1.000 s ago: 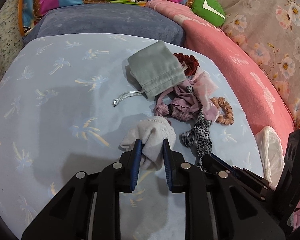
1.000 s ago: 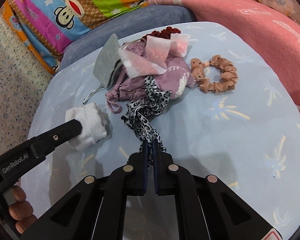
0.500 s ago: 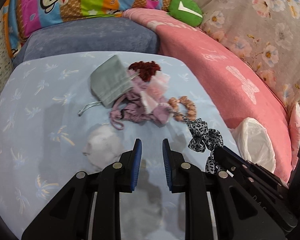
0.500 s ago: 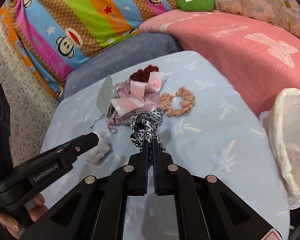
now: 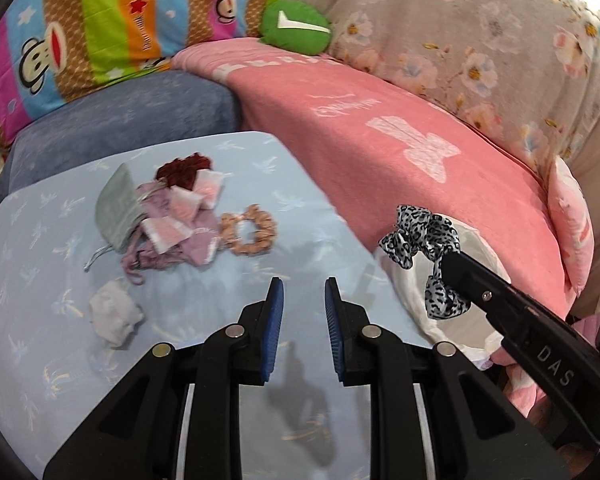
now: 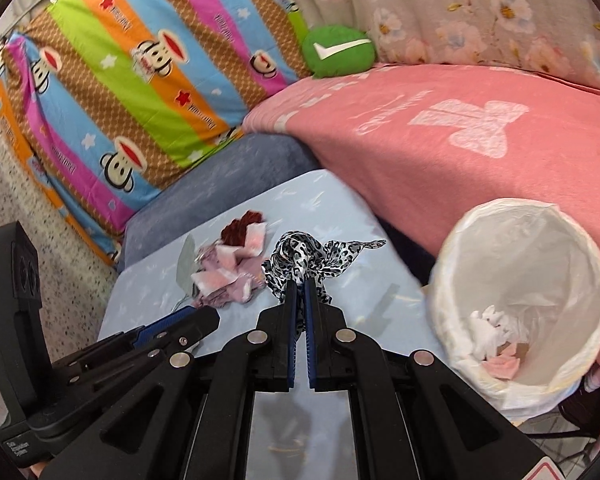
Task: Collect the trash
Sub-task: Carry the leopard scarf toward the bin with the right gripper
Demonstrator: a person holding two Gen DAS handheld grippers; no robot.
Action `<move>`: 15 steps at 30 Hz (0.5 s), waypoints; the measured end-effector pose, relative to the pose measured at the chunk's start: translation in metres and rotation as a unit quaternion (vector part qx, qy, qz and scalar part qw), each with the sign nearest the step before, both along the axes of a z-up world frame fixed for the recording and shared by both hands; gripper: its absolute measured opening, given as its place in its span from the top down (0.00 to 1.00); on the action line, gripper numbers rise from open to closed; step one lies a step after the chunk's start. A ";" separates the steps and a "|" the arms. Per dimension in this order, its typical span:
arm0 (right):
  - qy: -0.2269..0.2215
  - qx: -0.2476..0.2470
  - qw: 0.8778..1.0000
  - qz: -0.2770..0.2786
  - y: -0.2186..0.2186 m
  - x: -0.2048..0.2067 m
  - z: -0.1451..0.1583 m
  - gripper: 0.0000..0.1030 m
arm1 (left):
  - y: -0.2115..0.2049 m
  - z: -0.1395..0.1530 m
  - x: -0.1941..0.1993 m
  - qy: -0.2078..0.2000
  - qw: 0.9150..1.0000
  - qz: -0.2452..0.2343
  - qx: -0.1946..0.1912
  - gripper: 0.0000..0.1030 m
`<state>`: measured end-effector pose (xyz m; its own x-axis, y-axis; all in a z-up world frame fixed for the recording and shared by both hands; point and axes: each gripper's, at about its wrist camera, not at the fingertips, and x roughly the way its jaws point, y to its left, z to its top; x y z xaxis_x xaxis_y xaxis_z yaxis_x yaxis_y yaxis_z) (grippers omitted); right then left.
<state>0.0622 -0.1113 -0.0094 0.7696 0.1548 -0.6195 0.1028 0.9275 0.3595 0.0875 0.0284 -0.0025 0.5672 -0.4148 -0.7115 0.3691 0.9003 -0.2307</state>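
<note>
In the right wrist view my right gripper is shut on a leopard-print scrunchie, held in the air just left of a white-lined bin. The bin holds crumpled tissue. From the left wrist view the same scrunchie hangs over the bin. My left gripper is open above the light-blue table, nothing between its fingers. A white crumpled wad lies to its left. Further back lie pink tissue pieces, a grey pouch and a peach scrunchie.
A dark red scrunchie and mauve cloth sit in the pile. A pink blanket borders the table on the right, a blue-grey cushion lies behind it, and a green cushion sits beyond.
Both grippers have risen and swung right. The white wad that sat between the left fingers now lies on the table. The right gripper has carried the leopard scrunchie off the table toward the bin.
</note>
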 end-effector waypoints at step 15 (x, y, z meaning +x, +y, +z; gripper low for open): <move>-0.004 0.020 0.999 -0.042 -0.056 -0.021 0.000 0.95 | 0.049 -0.023 0.017 0.007 0.993 0.106 0.047 0.33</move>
